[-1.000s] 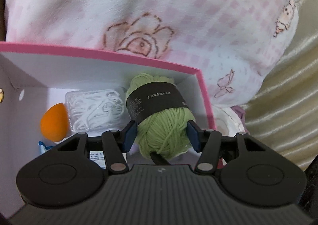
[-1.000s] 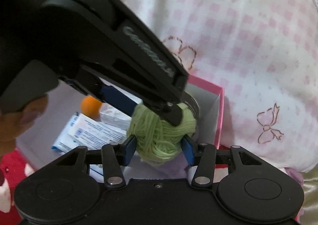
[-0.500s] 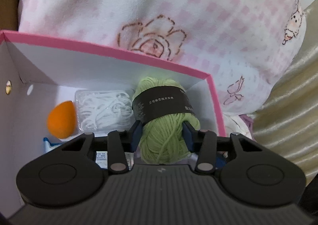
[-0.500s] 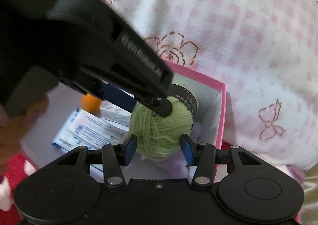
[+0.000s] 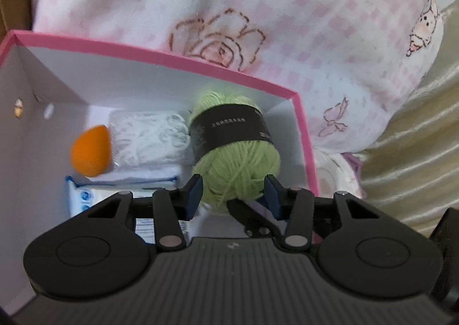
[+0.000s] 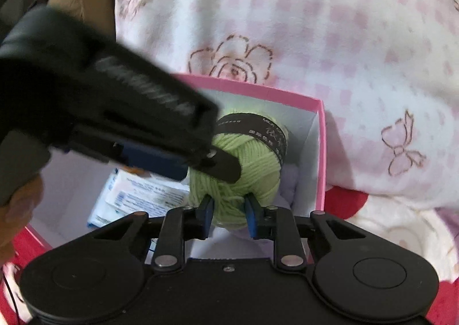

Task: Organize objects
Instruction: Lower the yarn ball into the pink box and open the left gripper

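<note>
A green yarn ball (image 5: 238, 170) with a black paper band lies in the right corner of a pink-rimmed white box (image 5: 172, 58). My left gripper (image 5: 233, 196) reaches in from above, and its blue pads press the ball's two sides. In the right wrist view one of the left gripper's fingers (image 6: 223, 167) crosses the yarn ball (image 6: 258, 170). My right gripper (image 6: 229, 210) is closing tight on the ball's near end, its pads sunk into the strands. Part of the ball is hidden behind the left gripper's body.
The box also holds an orange sponge (image 5: 91, 153), a clear case of white picks (image 5: 149, 138) and a blue-and-white packet (image 6: 134, 196). A pink-and-white blanket (image 5: 258, 9) bulges behind the box. Cream fabric (image 5: 416, 138) lies to the right, red cloth (image 6: 344, 201) below.
The left jaws have narrowed onto the yarn ball. The right jaws have closed much further, pinching the ball's near end. Both hands stayed nearly in place.
</note>
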